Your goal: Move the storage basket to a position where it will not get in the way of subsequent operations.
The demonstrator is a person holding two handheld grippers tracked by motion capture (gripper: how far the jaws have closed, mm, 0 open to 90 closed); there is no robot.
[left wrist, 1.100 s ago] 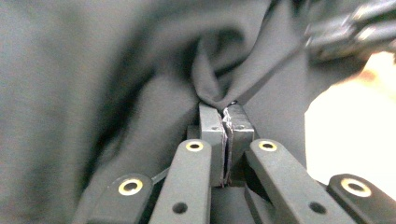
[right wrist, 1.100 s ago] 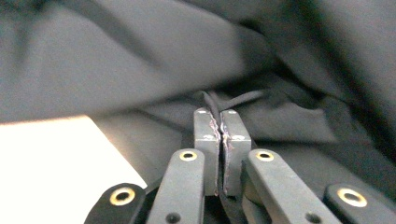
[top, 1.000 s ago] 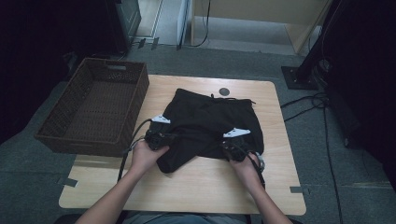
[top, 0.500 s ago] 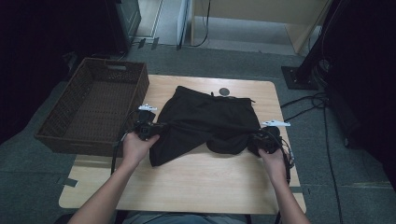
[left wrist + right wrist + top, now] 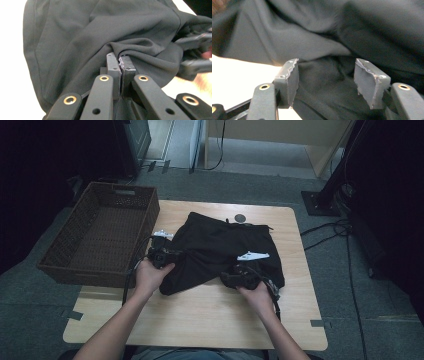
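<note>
A black garment lies spread on the wooden table, its left front part bunched. My left gripper sits at the cloth's left edge, shut on a pinched fold of the garment; the fold runs up between its fingertips. My right gripper is at the garment's front edge. Its jaws have just been opening and stand apart over the dark cloth, with fabric lying beneath the right gripper and no pad pressing on it.
A dark wicker basket stands on the table's left side, close behind the left hand. A small dark round disc lies behind the garment. Bare wood runs along the front. Cables trail on the floor to the right.
The right hand has come back leftward from the garment's right edge to its front edge, and its jaws have parted. The left hand has kept its hold and hardly moved.
</note>
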